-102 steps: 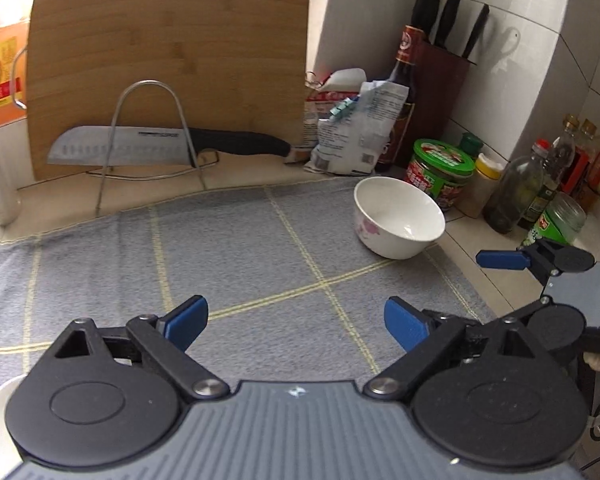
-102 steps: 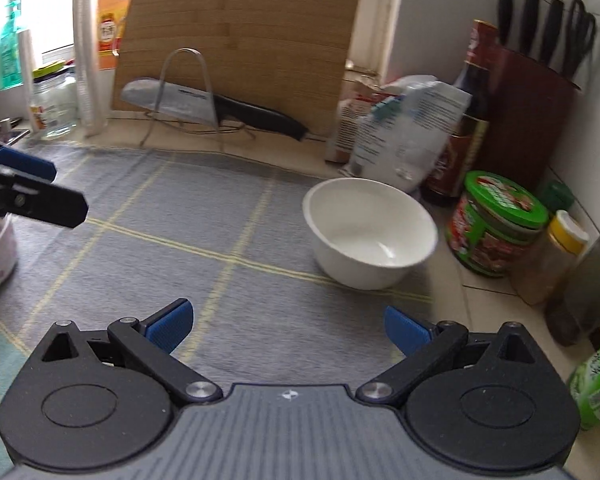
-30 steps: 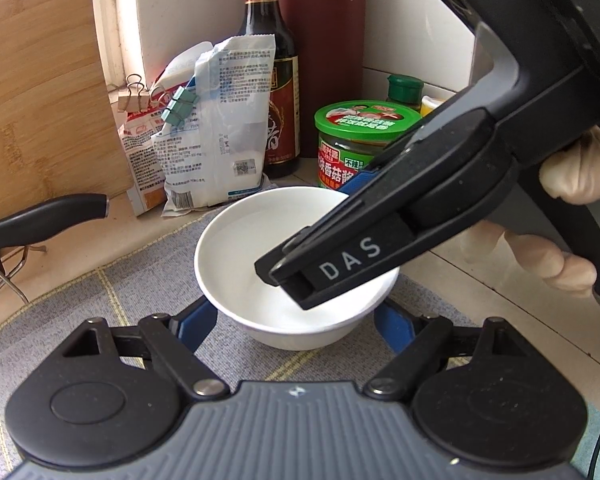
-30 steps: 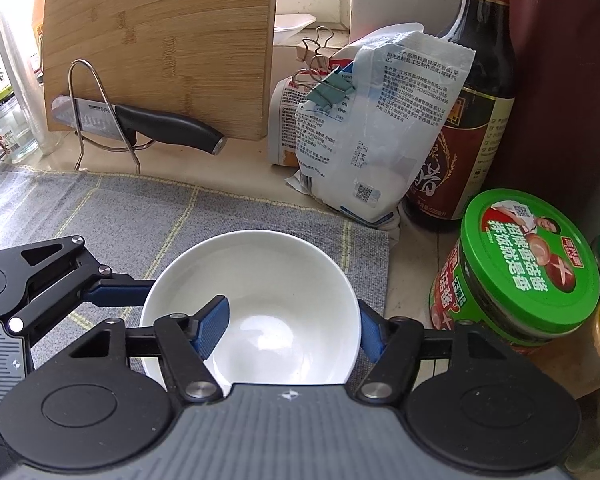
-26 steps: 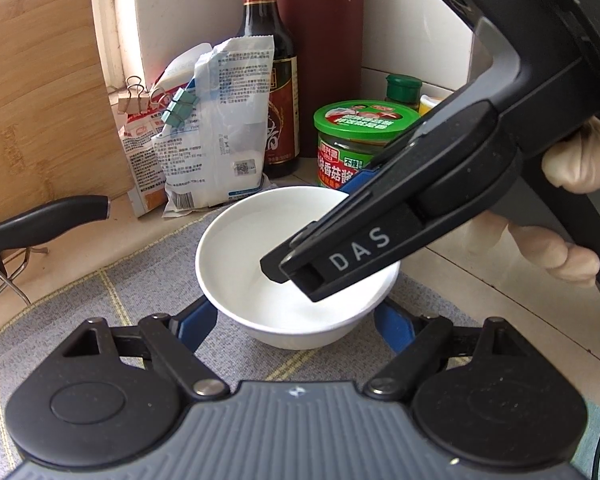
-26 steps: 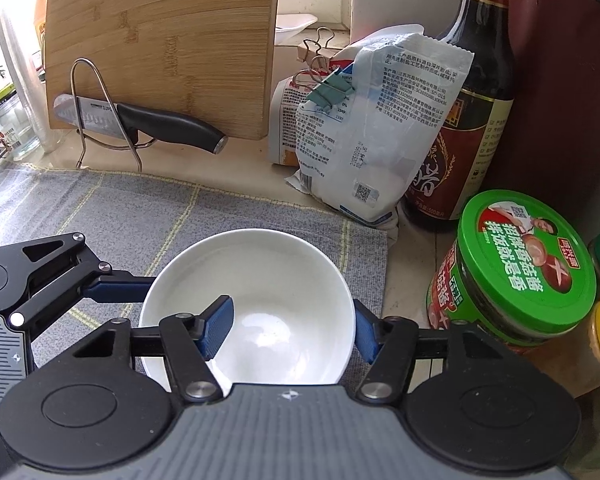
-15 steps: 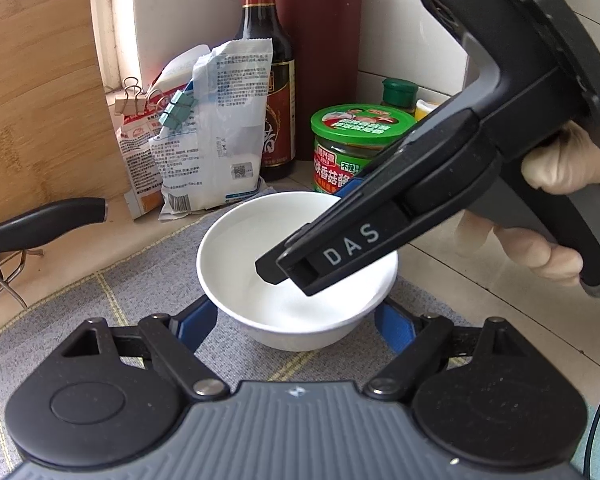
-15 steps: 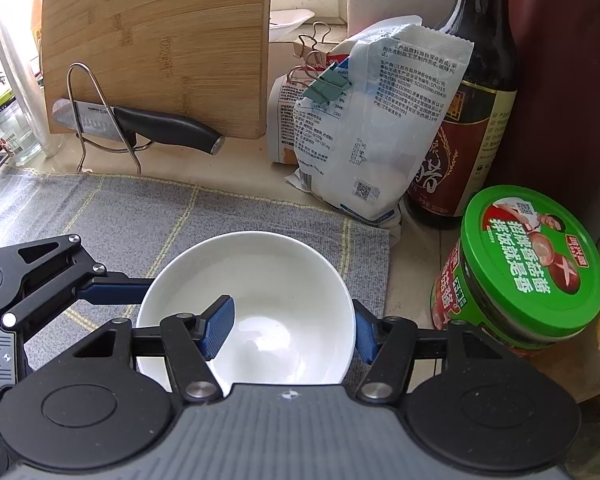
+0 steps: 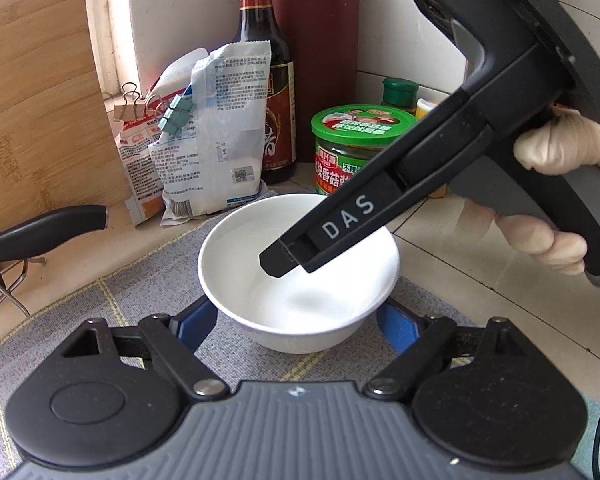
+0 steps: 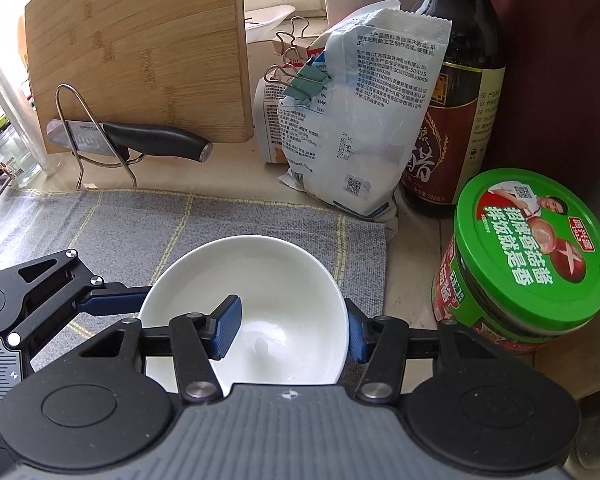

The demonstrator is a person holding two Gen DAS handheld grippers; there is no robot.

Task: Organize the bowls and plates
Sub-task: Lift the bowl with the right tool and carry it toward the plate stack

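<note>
A plain white bowl (image 9: 236,264) (image 10: 260,276) sits on the grey checked cloth (image 10: 140,224) near its right edge. My right gripper (image 10: 292,330) (image 9: 280,264) dips steeply into it. Its jaws have closed on the bowl's right wall, with the left pad (image 10: 228,328) inside and the right pad (image 10: 356,338) against the outside. My left gripper (image 9: 296,320) straddles the bowl's lower body, and its jaws are opening slightly. One of its blue fingers (image 10: 112,304) lies beside the bowl's left side. A gloved hand (image 9: 556,152) holds the right gripper.
Right of the bowl stand a green-lidded jar (image 10: 532,248), a dark sauce bottle (image 10: 460,120) and a red knife block (image 9: 312,60). Clipped bags (image 10: 360,128) lean behind it. A knife (image 10: 152,136) on a wire stand and a bamboo board (image 10: 140,52) are at the back left.
The right gripper's jaws have narrowed onto the bowl's right wall, and the gripper has rolled a little. The left gripper and the bowl have stayed where they were.
</note>
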